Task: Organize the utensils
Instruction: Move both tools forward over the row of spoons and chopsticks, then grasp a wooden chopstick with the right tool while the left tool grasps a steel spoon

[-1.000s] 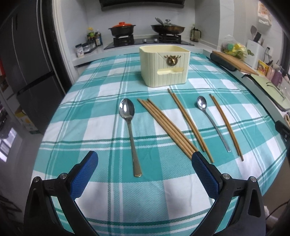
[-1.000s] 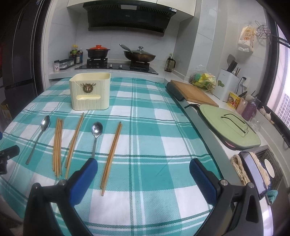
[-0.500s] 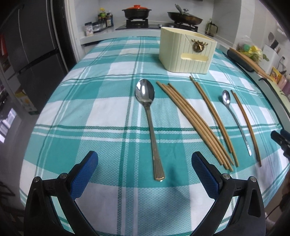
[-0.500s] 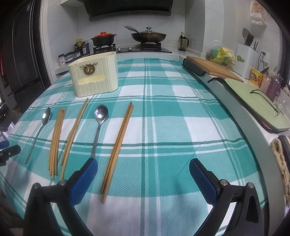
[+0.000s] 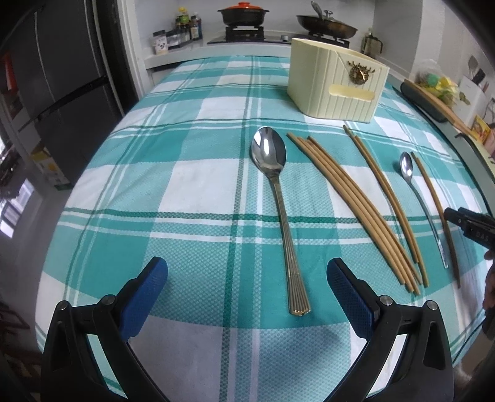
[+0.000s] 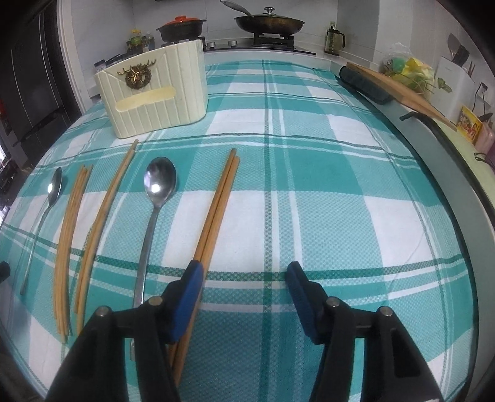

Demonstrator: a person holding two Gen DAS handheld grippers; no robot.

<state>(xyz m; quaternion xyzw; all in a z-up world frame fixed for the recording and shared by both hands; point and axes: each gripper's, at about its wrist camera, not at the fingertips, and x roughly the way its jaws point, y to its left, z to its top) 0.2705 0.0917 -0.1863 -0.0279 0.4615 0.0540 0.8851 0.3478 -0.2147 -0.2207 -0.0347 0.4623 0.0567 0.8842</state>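
Note:
A cream utensil holder (image 5: 337,86) stands at the back of the checked tablecloth. In front of it lie a large spoon (image 5: 280,198), a bundle of several chopsticks (image 5: 352,198), a chopstick pair (image 5: 383,194), a small spoon (image 5: 417,198) and a rightmost chopstick pair (image 6: 219,201). My left gripper (image 5: 247,284) hovers open over the cloth, the large spoon's handle end between its fingers, untouched. My right gripper (image 6: 244,287) is low over the cloth with its jaws closing. Its left finger (image 6: 188,297) covers the rightmost pair's near end; only cloth shows between the fingers.
Behind the table is a stove with a red-lidded pot (image 5: 243,14) and a pan (image 6: 269,21). A wooden cutting board (image 6: 399,89) and a green lid lie on the counter at right. A dark fridge (image 5: 52,77) stands left. The table's front edge is close below both grippers.
Both grippers have come down and forward toward the utensils. The right gripper's fingers have narrowed from wide apart, and its left finger now lies over the rightmost chopstick pair.

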